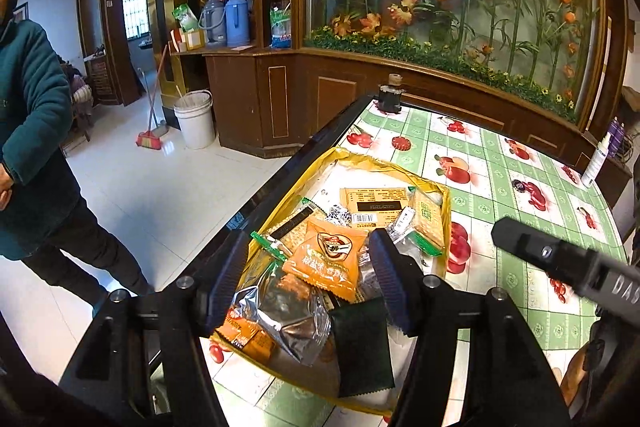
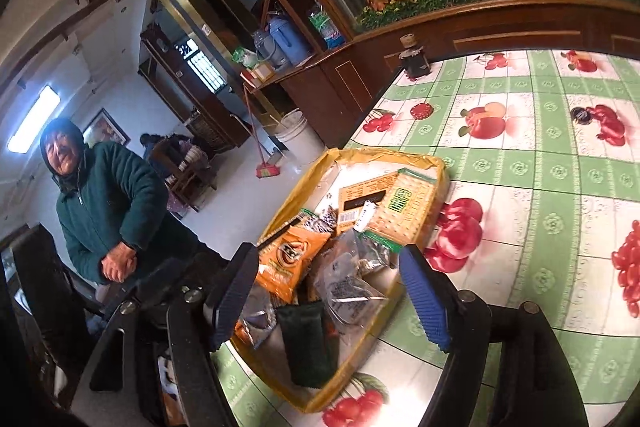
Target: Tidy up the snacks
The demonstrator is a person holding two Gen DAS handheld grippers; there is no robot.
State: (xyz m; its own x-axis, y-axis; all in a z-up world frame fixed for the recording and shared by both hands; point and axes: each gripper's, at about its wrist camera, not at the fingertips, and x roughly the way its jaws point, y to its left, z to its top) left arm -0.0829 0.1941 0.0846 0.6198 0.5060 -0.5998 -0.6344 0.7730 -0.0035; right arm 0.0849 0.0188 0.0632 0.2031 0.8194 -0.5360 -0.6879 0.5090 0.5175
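A: How many snacks lie in the yellow tray (image 1: 445,211)?
B: One orange packet (image 1: 326,259) in the middle, one dark green packet (image 1: 362,347) at the lower edge, one cracker pack (image 1: 430,223) at the tray's right side, plus silver and clear wrappers I cannot count — they overlap.

A: And the jaws?
B: Left gripper (image 1: 308,277) and right gripper (image 2: 330,301) both stand spread and empty, hovering above the pile, touching nothing.

A: The surface?
B: A table (image 2: 540,163) under a green checked fruit-print cloth — one dark jar (image 1: 390,95) at its far corner. At the left of the frame a person in a teal jacket (image 2: 108,207) stands on the white tiled floor; one white bucket (image 1: 195,119) and one broom (image 1: 151,135) are behind.
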